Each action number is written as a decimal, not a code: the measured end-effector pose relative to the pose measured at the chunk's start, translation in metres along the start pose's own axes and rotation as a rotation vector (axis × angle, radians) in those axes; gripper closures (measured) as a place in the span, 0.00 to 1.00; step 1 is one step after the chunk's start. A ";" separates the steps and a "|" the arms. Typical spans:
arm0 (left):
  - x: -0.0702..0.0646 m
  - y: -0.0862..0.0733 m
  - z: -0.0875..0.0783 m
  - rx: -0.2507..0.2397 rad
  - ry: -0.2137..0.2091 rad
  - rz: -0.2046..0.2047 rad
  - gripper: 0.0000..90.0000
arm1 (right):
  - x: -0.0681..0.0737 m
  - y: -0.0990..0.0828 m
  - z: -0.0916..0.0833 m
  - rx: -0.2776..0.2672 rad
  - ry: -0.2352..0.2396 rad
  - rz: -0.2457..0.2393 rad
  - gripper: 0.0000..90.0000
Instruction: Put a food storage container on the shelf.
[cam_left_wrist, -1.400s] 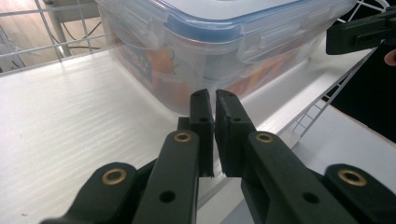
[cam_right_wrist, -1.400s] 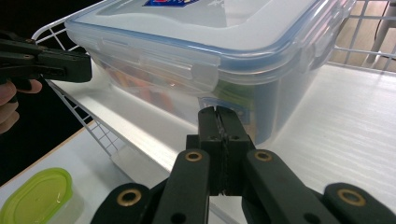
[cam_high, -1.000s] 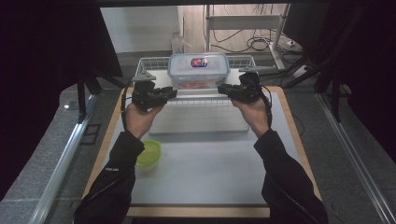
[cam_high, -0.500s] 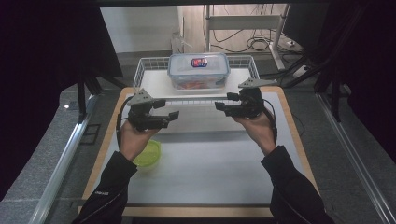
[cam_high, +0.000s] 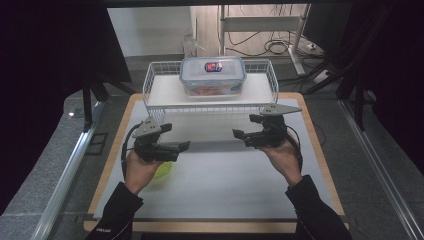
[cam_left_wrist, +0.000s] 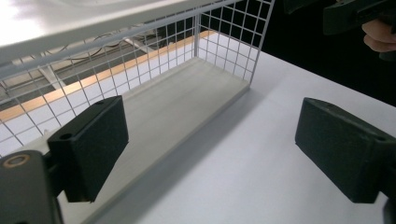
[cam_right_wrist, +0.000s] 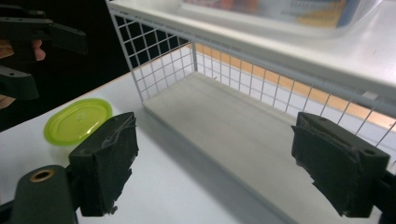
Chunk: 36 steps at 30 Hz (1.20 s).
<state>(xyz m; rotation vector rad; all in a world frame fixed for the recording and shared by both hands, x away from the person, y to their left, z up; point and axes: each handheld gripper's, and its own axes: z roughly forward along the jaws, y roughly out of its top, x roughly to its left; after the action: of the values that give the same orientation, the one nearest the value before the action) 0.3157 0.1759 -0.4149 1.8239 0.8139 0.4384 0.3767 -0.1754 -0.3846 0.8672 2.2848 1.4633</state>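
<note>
A clear plastic box (cam_high: 212, 75) with a blue-rimmed lid and a red label stands on top of the white wire shelf (cam_high: 165, 90); its lower edge also shows (cam_right_wrist: 280, 11). Both grippers hang in front of the shelf, above the white mat, apart from the box. My left gripper (cam_high: 184, 146) points right and my right gripper (cam_high: 237, 135) points left, tips facing each other. The jaws of both have just been opening. Nothing lies between the left gripper's (cam_left_wrist: 208, 121) jaws or the right gripper's (cam_right_wrist: 217, 126) jaws, which look into the shelf's lower level.
A lime-green round lid (cam_high: 162, 171) lies on the white mat (cam_high: 220, 190) under my left hand, also seen as the green lid (cam_right_wrist: 78, 120). The shelf's lower board (cam_left_wrist: 187, 102) is bare. Wooden table edges frame the mat; dark curtains and metal rails stand at both sides.
Both grippers have drawn back from the ends of the box toward the person and sunk lower. Their jaws have spread wide. The box stays on the shelf.
</note>
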 end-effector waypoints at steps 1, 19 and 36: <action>-0.001 -0.003 -0.001 0.001 -0.002 -0.001 0.09 | 0.001 -0.003 -0.001 0.003 0.002 0.000 0.14; -0.024 -0.059 -0.017 0.018 0.026 0.044 0.03 | 0.017 -0.047 -0.011 0.058 0.003 -0.036 0.02; -0.034 -0.101 -0.034 0.080 0.093 0.056 0.04 | 0.033 -0.104 -0.024 0.097 -0.008 -0.052 0.03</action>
<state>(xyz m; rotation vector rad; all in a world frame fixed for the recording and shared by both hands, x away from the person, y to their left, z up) 0.2371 0.1978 -0.4920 1.9158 0.8563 0.5364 0.3036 -0.2039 -0.4648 0.8318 2.3715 1.3343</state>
